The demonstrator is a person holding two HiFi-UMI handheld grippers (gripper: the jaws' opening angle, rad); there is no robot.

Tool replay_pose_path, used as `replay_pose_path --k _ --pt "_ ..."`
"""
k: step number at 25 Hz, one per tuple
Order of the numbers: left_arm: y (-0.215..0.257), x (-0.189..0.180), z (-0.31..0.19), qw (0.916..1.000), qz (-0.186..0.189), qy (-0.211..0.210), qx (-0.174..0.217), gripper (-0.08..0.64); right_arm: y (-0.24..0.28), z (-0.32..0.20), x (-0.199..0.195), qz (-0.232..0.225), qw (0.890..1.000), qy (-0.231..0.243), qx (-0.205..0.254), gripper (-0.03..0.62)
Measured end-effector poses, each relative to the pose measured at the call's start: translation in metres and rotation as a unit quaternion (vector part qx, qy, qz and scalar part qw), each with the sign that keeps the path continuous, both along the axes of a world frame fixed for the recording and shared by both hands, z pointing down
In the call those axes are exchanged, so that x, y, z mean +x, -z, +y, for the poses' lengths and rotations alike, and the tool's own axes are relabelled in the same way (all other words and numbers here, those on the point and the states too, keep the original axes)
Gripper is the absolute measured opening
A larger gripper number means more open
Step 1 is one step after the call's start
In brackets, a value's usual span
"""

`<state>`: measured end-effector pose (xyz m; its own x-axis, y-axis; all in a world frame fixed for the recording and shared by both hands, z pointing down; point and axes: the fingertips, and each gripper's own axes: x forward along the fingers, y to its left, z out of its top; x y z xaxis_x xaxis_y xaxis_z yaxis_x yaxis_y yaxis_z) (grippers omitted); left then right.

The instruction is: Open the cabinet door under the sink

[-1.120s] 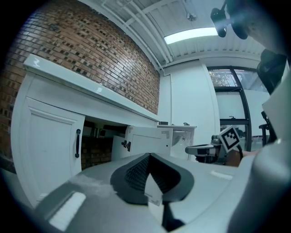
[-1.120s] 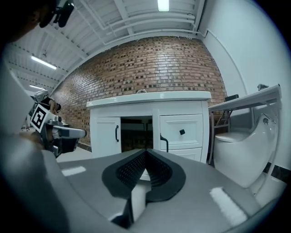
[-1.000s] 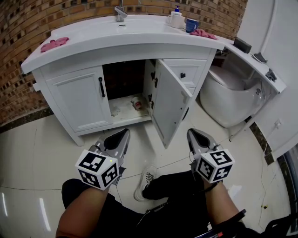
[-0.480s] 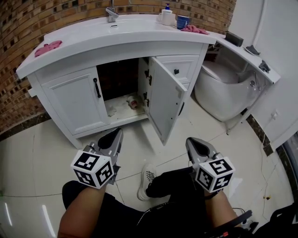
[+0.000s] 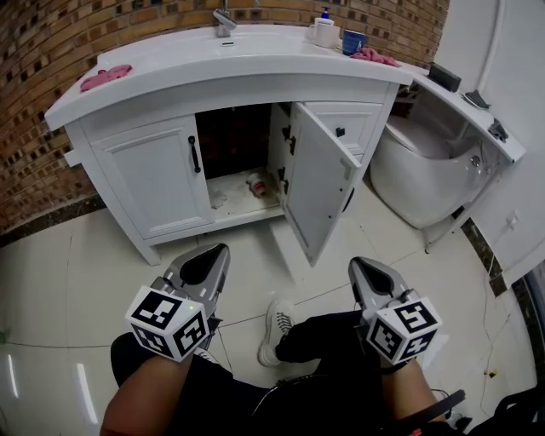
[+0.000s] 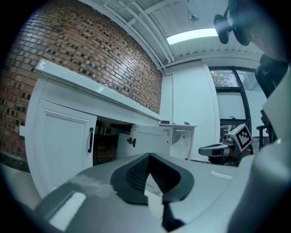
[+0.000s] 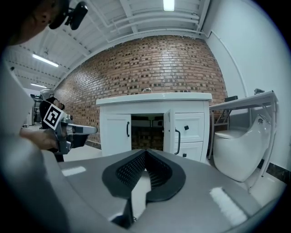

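Observation:
The white vanity cabinet (image 5: 128,128) stands under the sink top (image 5: 255,64). Its middle door (image 5: 317,192) is swung open toward me, showing the dark inside with a small object (image 5: 257,185) on its floor. The left door (image 5: 153,183) is closed, with a black handle (image 5: 195,154). My left gripper (image 5: 217,252) and right gripper (image 5: 358,265) hover low over the floor tiles, well short of the cabinet, both shut and holding nothing. The open door (image 7: 169,130) also shows in the right gripper view, beyond the right gripper (image 7: 145,151). The left gripper (image 6: 148,155) points at the cabinet.
A white toilet (image 5: 426,179) stands right of the cabinet under a shelf (image 5: 477,106). Pink cloths (image 5: 106,77), a blue cup (image 5: 352,42) and a faucet (image 5: 224,21) sit on the sink top. The person's shoe (image 5: 277,319) and legs lie between the grippers.
The head view has shifted slightly and both grippers sit a little lower in it. The middle door stays open at the same angle; nothing was taken hold of.

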<state>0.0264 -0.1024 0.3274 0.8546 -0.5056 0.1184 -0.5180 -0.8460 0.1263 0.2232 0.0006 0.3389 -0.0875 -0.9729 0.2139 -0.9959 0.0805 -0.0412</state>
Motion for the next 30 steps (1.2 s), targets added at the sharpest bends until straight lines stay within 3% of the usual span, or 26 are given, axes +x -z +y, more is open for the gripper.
replay_pose_path --k 9,30 --pt "0.0 -0.024 -0.002 0.9995 0.001 0.031 -0.004 0.003 -0.004 -0.01 -0.02 0.006 1.0 0.03 -0.009 0.008" --pt "0.004 -0.022 0.001 0.9997 0.01 0.023 0.002 0.003 -0.005 -0.009 -0.024 0.004 1.0 0.029 -0.007 0.008"
